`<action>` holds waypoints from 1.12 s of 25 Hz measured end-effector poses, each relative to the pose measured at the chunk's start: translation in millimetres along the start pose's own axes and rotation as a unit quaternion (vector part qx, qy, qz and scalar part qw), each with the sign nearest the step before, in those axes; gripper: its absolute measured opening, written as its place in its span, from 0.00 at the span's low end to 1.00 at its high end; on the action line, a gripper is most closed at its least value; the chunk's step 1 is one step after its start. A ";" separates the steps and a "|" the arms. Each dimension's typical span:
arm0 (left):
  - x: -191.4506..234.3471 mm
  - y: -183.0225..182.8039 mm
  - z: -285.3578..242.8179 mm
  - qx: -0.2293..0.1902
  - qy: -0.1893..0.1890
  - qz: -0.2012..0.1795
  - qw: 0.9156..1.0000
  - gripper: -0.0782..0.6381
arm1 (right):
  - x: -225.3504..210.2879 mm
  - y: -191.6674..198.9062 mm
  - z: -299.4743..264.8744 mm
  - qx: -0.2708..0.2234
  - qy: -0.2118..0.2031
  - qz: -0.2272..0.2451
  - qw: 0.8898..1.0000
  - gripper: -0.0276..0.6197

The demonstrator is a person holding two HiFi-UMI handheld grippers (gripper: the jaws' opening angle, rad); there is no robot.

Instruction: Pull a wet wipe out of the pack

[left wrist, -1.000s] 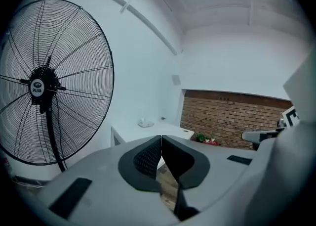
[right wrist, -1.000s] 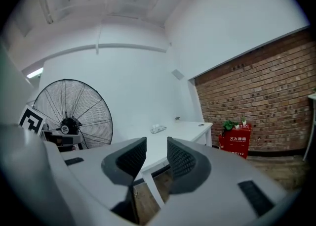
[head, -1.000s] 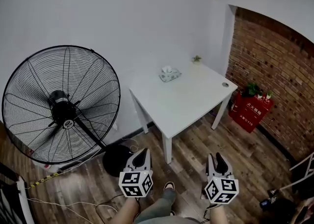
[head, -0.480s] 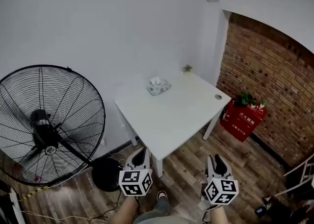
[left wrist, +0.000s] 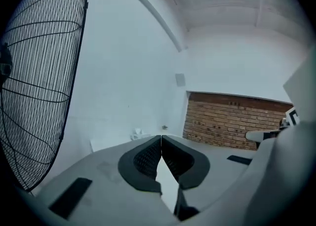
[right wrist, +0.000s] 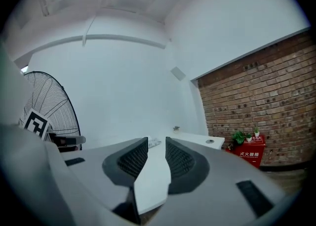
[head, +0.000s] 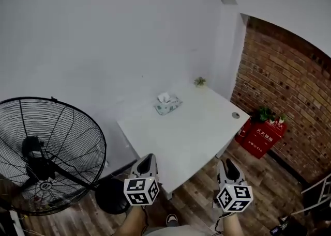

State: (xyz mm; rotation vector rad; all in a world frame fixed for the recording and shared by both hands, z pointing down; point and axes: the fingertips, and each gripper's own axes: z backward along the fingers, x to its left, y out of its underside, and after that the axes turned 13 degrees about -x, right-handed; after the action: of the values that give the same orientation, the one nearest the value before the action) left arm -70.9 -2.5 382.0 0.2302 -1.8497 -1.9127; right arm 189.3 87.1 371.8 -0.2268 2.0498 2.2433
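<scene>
The wet wipe pack [head: 168, 105] lies on the far part of the white surface [head: 194, 129], near the wall, with a white wipe standing up from its top and a small potted plant [head: 199, 81] at the far corner beyond it. Both grippers are held low at the near edge of the surface, well apart from the pack. The left gripper [head: 148, 158] has its jaws together at the tips with nothing between them, and the right gripper [head: 227, 164] has its jaws a narrow gap apart and empty. A large standing fan [head: 46, 155] is on the floor to the left.

pale green pack [head: 168, 107], white table [head: 186, 134]
</scene>
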 end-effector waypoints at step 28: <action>74.6 43.8 -157.3 0.008 -0.212 0.015 0.977 0.13 | -54.3 37.0 -286.7 0.063 -0.157 0.000 0.986 0.20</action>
State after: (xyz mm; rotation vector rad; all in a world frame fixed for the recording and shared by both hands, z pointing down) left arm -59.2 -175.9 427.1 -0.2182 -2.1171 -2.0444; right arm 249.7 -199.9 392.8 0.1287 2.0073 1.9859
